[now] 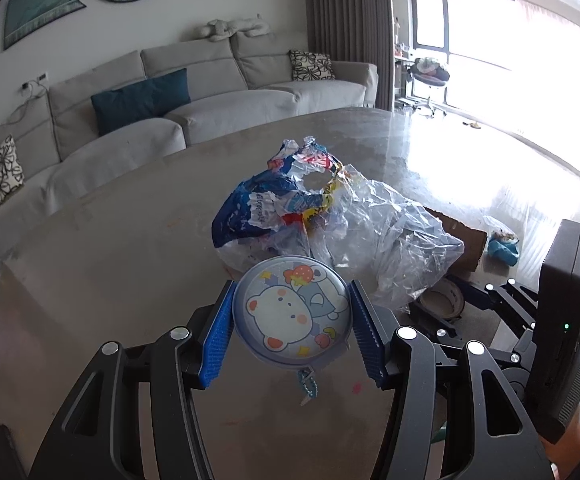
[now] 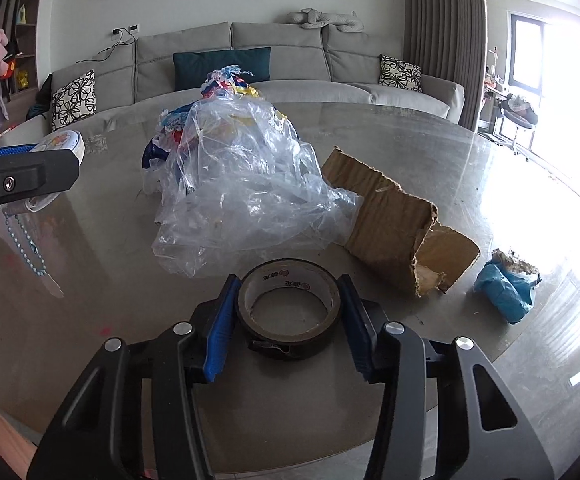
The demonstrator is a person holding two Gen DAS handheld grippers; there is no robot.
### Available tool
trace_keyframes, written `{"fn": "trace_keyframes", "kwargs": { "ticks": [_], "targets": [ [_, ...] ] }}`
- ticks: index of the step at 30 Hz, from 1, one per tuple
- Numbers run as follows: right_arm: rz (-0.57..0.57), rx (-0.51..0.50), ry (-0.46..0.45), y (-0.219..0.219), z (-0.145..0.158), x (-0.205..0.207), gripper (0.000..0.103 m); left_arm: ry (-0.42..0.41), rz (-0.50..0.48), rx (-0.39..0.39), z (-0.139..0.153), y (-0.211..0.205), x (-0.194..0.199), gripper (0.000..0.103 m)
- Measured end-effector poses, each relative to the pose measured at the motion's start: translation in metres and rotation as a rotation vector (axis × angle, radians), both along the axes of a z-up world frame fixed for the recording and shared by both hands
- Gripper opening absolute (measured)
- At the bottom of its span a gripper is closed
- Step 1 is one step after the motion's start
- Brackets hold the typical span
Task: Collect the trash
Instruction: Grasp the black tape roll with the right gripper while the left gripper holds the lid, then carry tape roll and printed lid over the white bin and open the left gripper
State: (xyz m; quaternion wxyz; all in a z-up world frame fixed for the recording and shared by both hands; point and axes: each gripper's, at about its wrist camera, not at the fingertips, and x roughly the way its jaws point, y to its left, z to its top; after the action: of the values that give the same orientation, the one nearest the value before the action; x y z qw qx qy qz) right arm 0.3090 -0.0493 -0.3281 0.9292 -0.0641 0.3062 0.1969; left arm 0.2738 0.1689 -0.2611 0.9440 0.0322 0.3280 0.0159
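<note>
Nearest the right wrist camera, the right tongs are closed on a brown tape roll, their blue pads pressed to its 2 sides; whether the roll still rests on the table or is just clear of it I cannot tell. The left tongs clasp a round cartoon tin the same way, with a bead chain hanging under it, so both appear held above the tabletop.

Just beyond lies the trash: a crumpled clear plastic bag heaped against a printed blue wrapper. To the right a torn cardboard piece touches the bag's edge, and further right, apart, sits a small blue bag with crumbs.

The step in hand looks like clearing the keepers away from the litter. Next, each item needs setting aside and releasing before either pair can gather the loose plastic, which will likely slip and spring open.
</note>
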Motion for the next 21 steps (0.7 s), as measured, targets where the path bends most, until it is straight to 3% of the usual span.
{"fn": "trace_keyframes", "kwargs": {
  "ticks": [11,21],
  "targets": [
    [-0.001,-0.015,-0.005,-0.008,0.01,-0.031,0.05,-0.023,-0.006,-0.003,0.004,-0.003,-0.008,0.056],
    [-0.004,-0.001,-0.104,-0.042,0.07,-0.091,0.05,-0.084,-0.051,0.0,0.03,-0.032,-0.041,0.056]
  ]
}}
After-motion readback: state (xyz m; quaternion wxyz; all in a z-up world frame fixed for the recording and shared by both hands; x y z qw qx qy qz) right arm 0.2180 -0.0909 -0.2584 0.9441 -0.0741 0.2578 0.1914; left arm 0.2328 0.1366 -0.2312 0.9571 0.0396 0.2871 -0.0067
